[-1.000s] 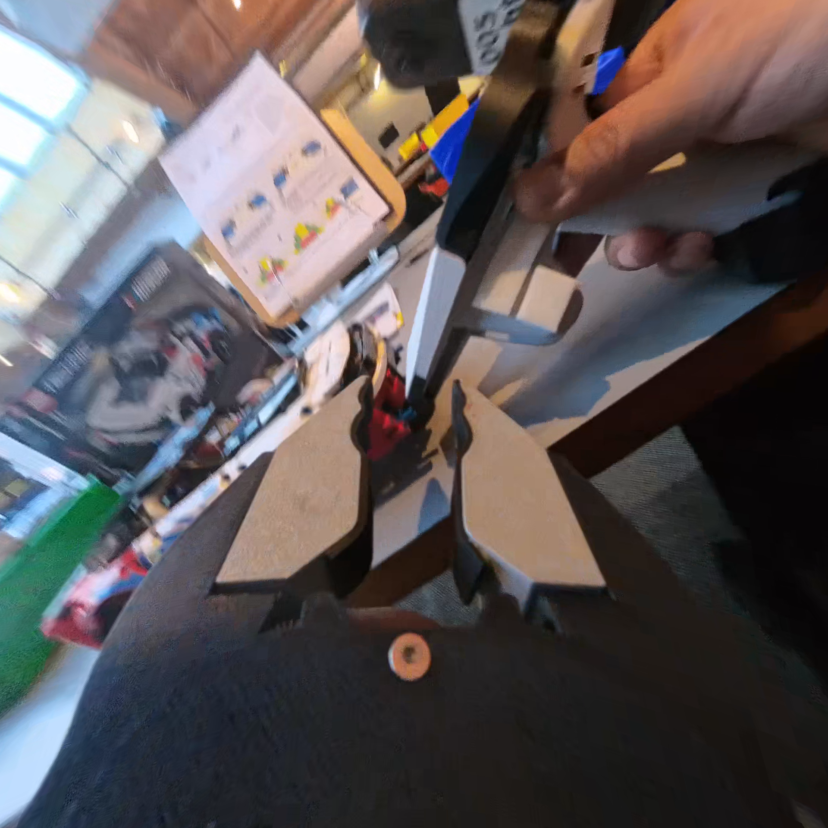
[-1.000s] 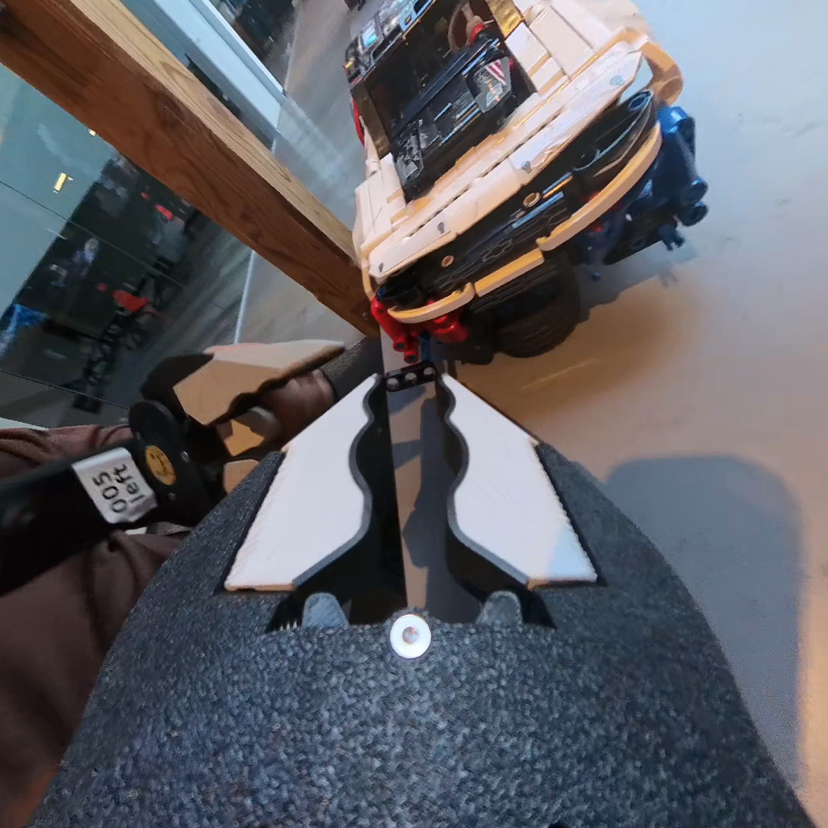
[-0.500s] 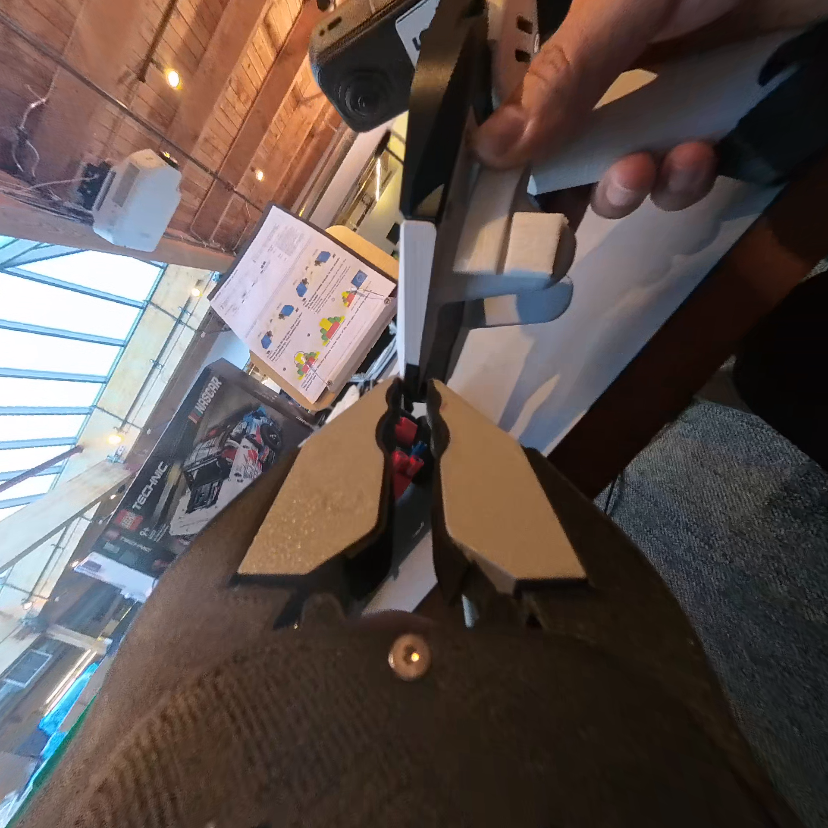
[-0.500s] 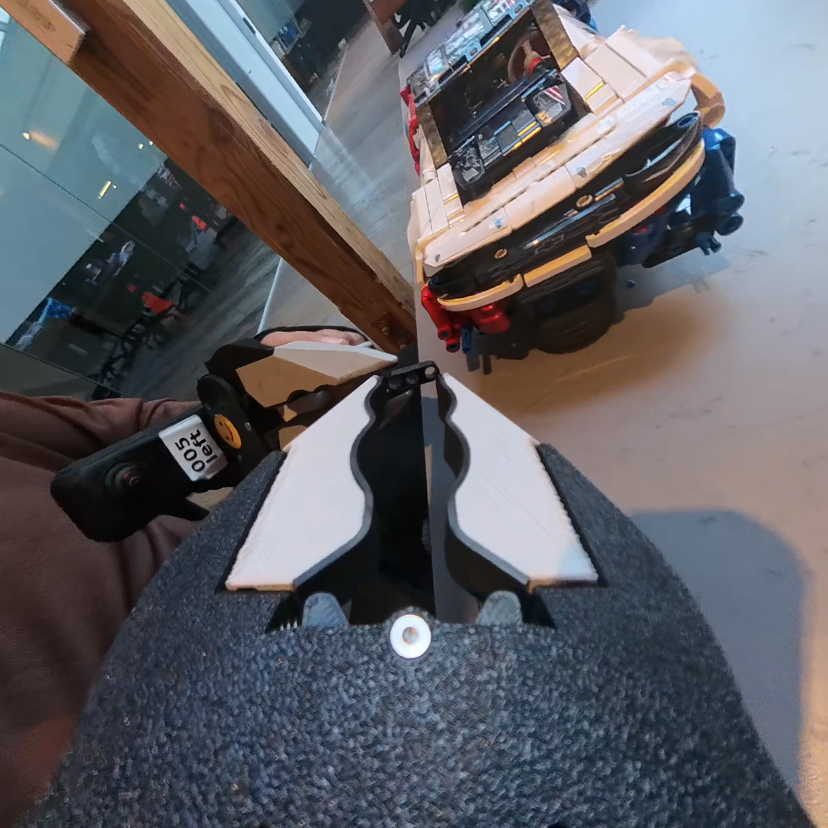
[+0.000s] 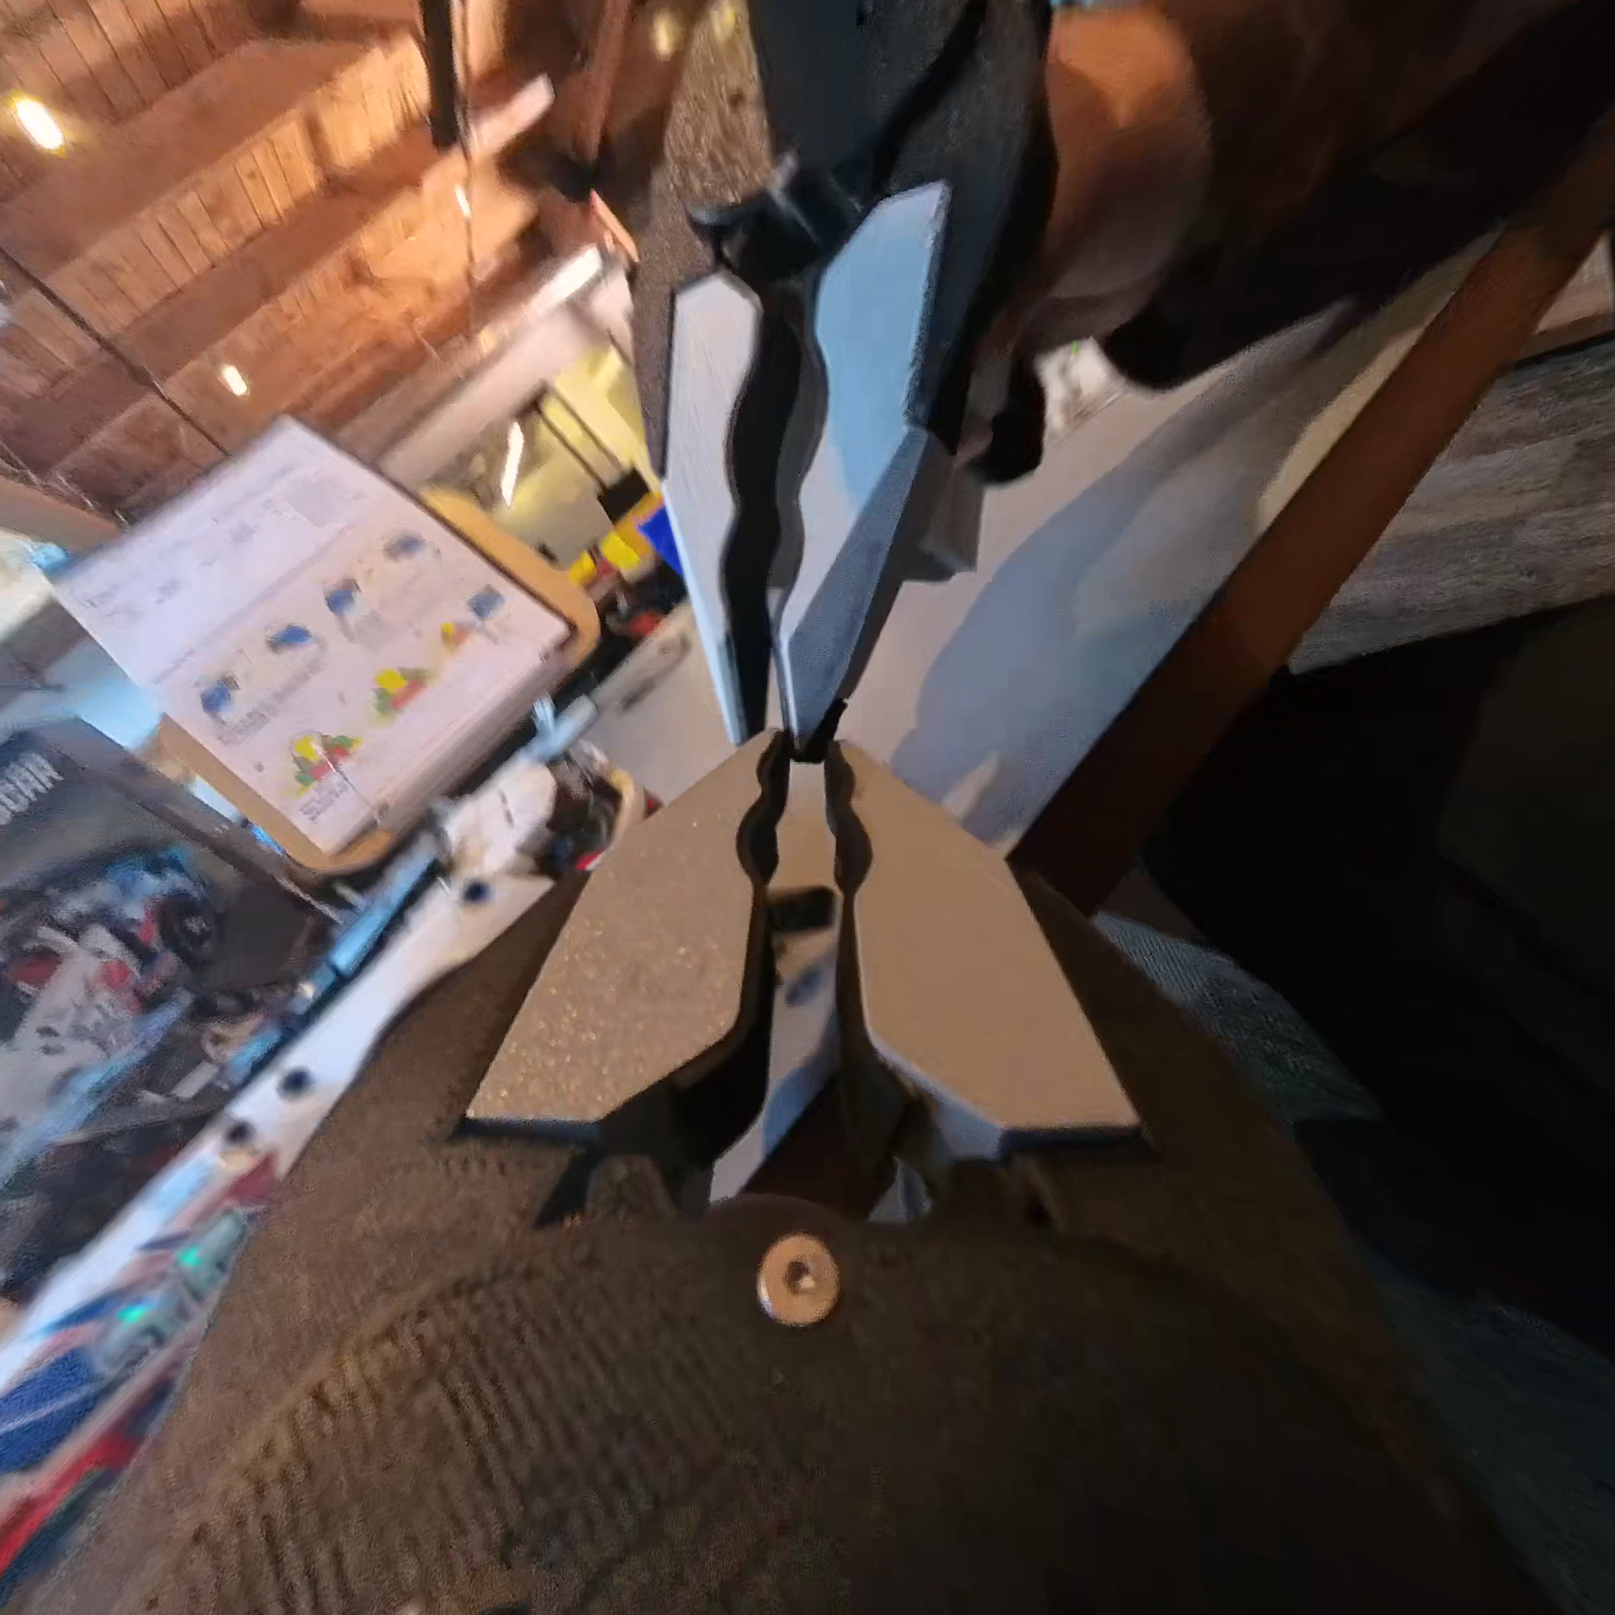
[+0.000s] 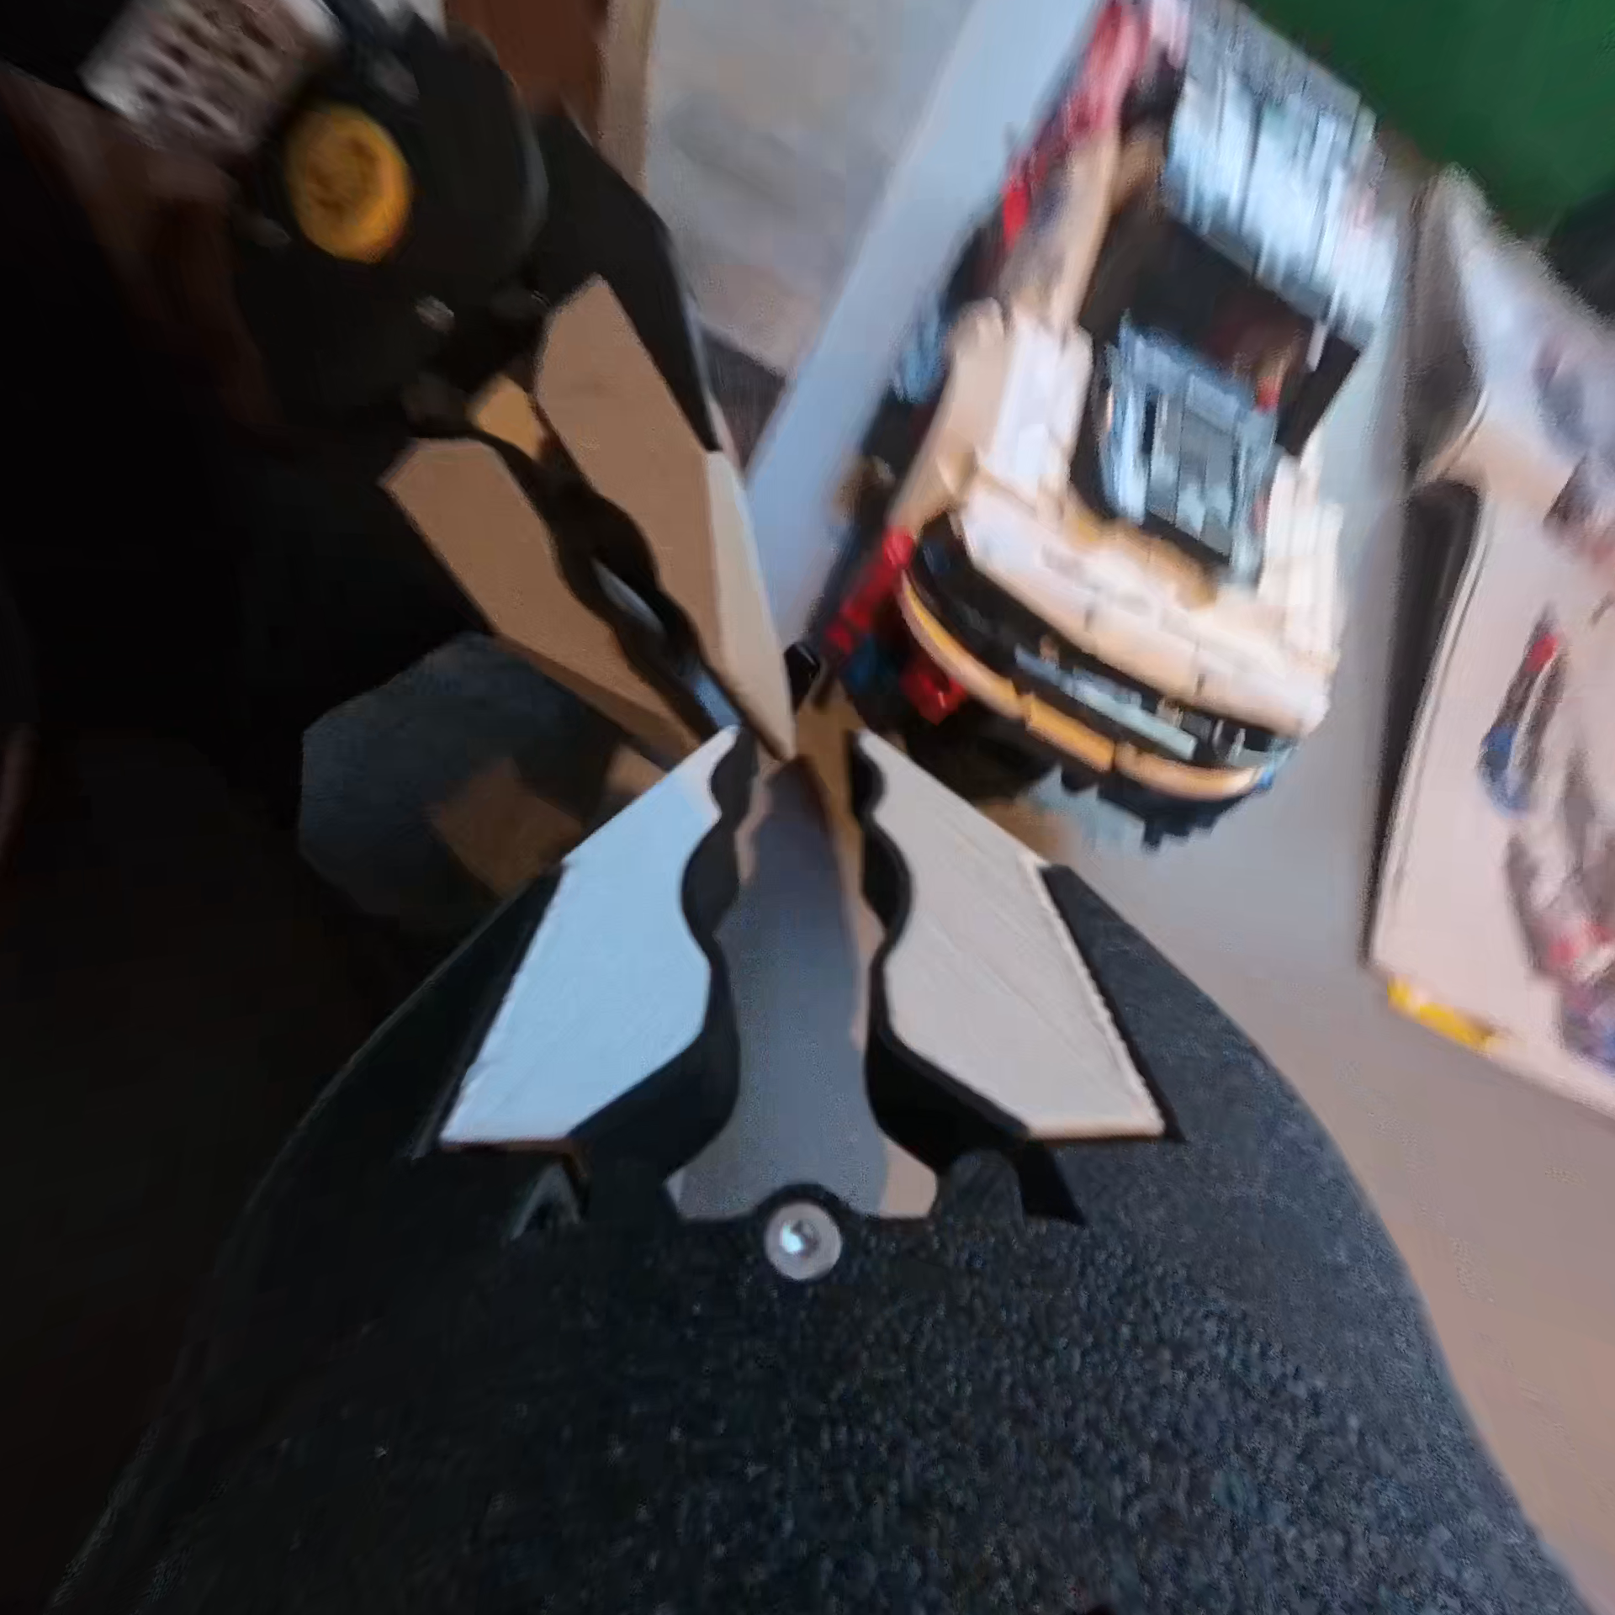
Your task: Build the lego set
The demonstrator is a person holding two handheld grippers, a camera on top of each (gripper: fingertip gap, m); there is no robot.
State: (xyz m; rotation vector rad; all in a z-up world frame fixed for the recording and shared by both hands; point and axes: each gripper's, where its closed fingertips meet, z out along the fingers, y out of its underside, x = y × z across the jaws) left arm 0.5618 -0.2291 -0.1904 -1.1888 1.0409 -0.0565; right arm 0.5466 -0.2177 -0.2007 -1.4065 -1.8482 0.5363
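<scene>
Left wrist view: much blur, esp. at the left side. Left gripper (image 5: 800,760) has jaws narrow, tips nearly meeting; a small dark piece (image 5: 808,743) sits right at the tips, too small and dark to say what it is or whether this gripper grips it. Right gripper (image 5: 769,690) comes down from above, tip to tip with the left gripper, also narrow. A hand (image 5: 1127,149) behind it is cut off by the top edge. Beyond the left gripper, to its left, the lego car (image 5: 533,821) is mostly hidden, only a white and dark bit showing. Instruction sheet (image 5: 306,629) stands on a wooden board further left; set box (image 5: 105,926) below it, smeared. Pale worktop (image 5: 1049,629) with a brown wooden edge; grey carpet beneath. Ceiling of wood planks w/ spot lights.

Right wrist view: motion blur everywhere. Right gripper (image 6: 800,760) narrow, tips close; whether it pinches the dark piece (image 6: 802,664) just past the tips I cannot tell. Left gripper (image 6: 743,717) enters from upper left, tips touching the right gripper's tips; a yellow round sticker and a white label on its body, unreadable blur. Lego car (image 6: 1136,542), white w/ tan bumper and red bits, sits just beyond the right gripper on the grey worktop (image 6: 1267,918). Set box (image 6: 1529,786) at the right, cut off. Green patch top right.
</scene>
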